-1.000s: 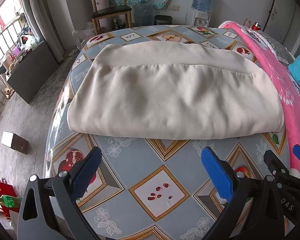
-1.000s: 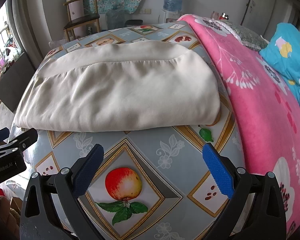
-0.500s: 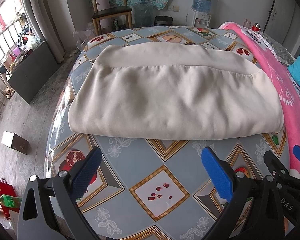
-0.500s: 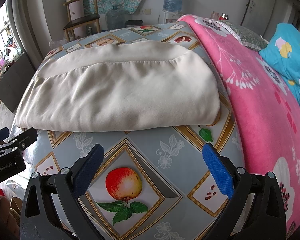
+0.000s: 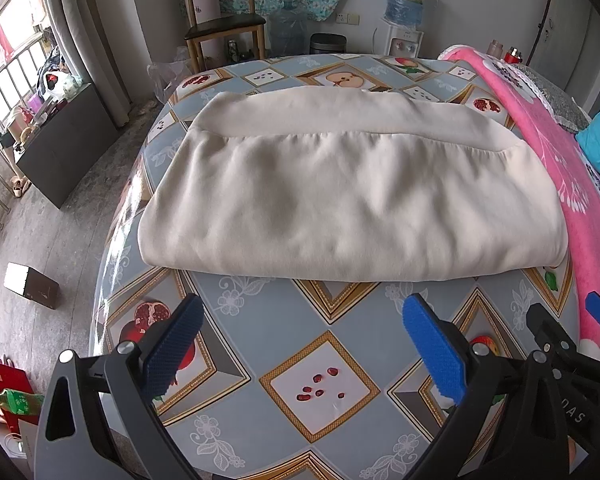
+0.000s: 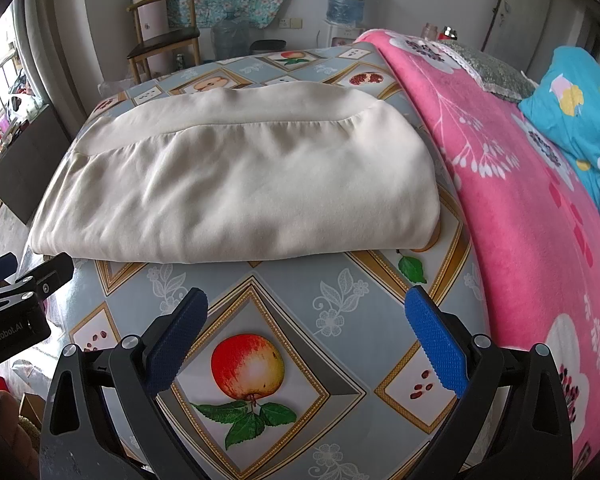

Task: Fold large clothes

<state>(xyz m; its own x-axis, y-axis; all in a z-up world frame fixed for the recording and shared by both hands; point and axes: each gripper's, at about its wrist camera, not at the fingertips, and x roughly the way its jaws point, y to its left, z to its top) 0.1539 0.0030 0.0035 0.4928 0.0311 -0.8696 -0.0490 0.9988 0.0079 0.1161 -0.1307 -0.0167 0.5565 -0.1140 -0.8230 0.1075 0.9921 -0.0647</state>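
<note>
The cream garment [image 5: 348, 200] lies folded into a wide, plump rectangle across the middle of the table [image 5: 324, 380], its near folded edge running side to side just beyond both tools. A pink blanket [image 6: 532, 208] crowds the right side of the tabletop, touching or nearly touching the garment's right end.

Both tools hang above bare tablecloth on the near side. The left gripper [image 5: 304, 344] has its jaws spread wide and holds nothing; the right gripper [image 6: 308, 336] is the same, wide and empty. Neither touches the cloth.

From where I stand, the garment looks folded at least once, and the step in hand is either another fold or a tidy finish. If another fold is wanted, I would take the two near corners, one in each tool, low against the table so that every layer is caught and not only the top one. Lift both corners together and level, then carry them over evenly so the edges meet. The fabric looks soft and thick, so it may sag in the middle. On the right, keep the jaw from pinching the blanket too.
</note>
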